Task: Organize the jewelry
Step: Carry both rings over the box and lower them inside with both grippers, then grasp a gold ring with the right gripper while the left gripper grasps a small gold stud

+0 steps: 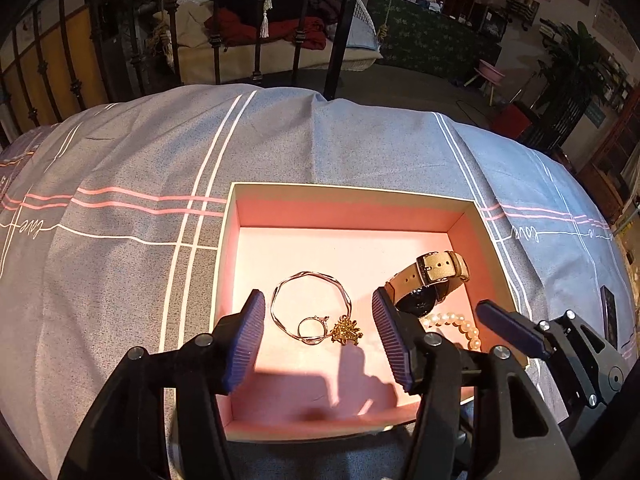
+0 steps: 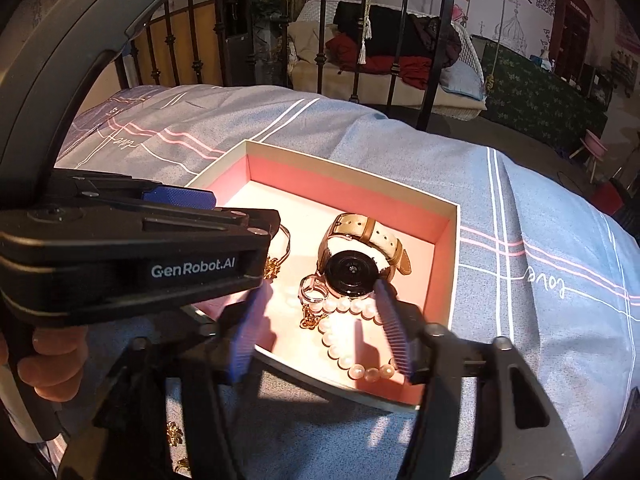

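Note:
An open pink-lined box (image 1: 348, 194) (image 2: 454, 240) lies on the bed. Inside are a wavy bangle (image 1: 310, 302), a small ring (image 1: 312, 327), a gold flower piece (image 1: 347, 330), a beige-strap watch (image 1: 430, 282) (image 2: 354, 262) and a pearl bracelet (image 1: 460, 324) (image 2: 348, 340). My left gripper (image 1: 320, 340) is open and empty over the box's near part, its jaws either side of the bangle. My right gripper (image 2: 318, 328) is open and empty above the pearls; a ring (image 2: 313, 290) and gold chain (image 2: 310, 320) lie there. The right gripper also shows in the left wrist view (image 1: 516, 332).
The grey-blue bedspread (image 1: 140, 160) with pink and white stripes covers the bed. Small gold pieces (image 2: 174, 434) lie on it outside the box, near me. A black iron bedrail (image 1: 256, 40) stands behind. The left gripper body (image 2: 132, 248) crosses the right wrist view.

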A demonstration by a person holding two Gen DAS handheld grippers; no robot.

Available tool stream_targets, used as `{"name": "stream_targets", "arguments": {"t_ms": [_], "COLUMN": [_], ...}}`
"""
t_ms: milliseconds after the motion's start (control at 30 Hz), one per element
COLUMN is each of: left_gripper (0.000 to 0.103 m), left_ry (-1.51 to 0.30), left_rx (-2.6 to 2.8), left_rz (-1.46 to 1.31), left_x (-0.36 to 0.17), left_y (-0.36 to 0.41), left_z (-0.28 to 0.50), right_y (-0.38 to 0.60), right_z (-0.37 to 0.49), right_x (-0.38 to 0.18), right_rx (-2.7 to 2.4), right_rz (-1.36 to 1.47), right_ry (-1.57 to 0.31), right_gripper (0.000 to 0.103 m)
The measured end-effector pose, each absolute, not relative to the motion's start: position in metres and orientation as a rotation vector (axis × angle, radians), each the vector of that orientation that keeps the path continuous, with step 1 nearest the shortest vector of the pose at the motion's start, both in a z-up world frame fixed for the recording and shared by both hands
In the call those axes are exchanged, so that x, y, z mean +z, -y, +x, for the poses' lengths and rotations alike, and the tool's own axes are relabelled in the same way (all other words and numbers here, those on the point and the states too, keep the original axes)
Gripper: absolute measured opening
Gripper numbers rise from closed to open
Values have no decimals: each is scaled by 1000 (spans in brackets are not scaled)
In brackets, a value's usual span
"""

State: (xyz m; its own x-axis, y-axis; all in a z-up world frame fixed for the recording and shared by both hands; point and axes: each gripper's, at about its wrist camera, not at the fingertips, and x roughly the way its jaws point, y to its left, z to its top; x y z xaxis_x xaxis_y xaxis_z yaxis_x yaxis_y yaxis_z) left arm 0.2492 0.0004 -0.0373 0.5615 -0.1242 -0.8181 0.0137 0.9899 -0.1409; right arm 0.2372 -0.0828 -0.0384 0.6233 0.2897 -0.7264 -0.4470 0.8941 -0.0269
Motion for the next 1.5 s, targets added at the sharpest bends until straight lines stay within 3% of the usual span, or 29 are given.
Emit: {"name": "stream_targets", "arguments": {"t_ms": [267, 467, 533, 567, 733, 833, 1500], "left_gripper": [65, 66, 66, 66, 65, 65, 63], "left_ry": [-882, -885, -911, -920, -904, -900, -890], "left_rx": [-170, -125, -106, -102, -113, -105, -126], "left_rz": [-215, -191, -161, -151, -62, -17, 147], "left_x": [-19, -48, -60, -64, -67, -71, -82], "left_y": [-9, -16, -16, -16, -9, -6, 14], "left_z": [182, 112, 101, 97, 91, 91, 97], "right_y": [108, 134, 136, 136, 127, 118, 95], "right_z": [190, 136, 125, 121, 114, 114, 113], "right_x": [-23, -48, -58, -62, -69, -72, -76], "right_rx": [406, 446, 442, 453, 507, 538, 571], "right_rz": [-115, -17, -20, -16, -30, -56, -189], "right_ry": [-720, -777, -811, -824, -837, -850, -854], "right_gripper": [74, 75, 68, 60, 55, 45, 37]}}
